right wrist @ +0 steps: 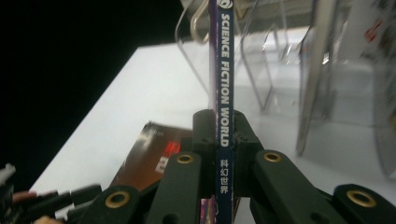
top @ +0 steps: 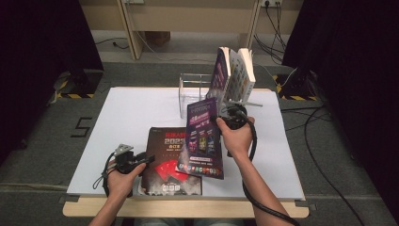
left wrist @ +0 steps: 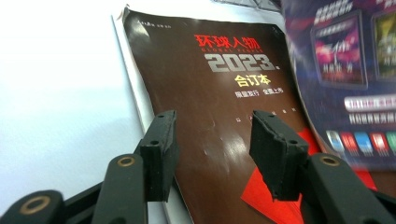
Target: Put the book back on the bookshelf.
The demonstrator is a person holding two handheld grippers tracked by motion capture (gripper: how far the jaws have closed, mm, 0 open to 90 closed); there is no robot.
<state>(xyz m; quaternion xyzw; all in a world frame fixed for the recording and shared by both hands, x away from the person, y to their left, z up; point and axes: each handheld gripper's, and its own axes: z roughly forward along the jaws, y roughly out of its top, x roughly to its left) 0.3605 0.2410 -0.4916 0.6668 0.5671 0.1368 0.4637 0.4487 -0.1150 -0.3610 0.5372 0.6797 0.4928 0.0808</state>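
A dark brown magazine (top: 164, 160) marked 2023 lies flat near the table's front edge. My left gripper (top: 149, 160) is at its left edge, open, with its jaws (left wrist: 212, 154) apart over the cover (left wrist: 210, 107) and nothing pinched between them. My right gripper (top: 221, 120) is shut on a purple magazine (top: 203, 141) and holds it raised and tilted above the dark one. In the right gripper view the pads (right wrist: 222, 135) clamp its blue spine (right wrist: 223, 93), which reads SCIENCE FICTION WORLD and stands upright.
A clear acrylic rack (top: 193, 92) stands at the back of the white table (top: 127, 113), with two books (top: 235, 75) leaning in its right side. The rack's dividers (right wrist: 261, 60) are close beyond the held spine. Cables trail on the floor to the right.
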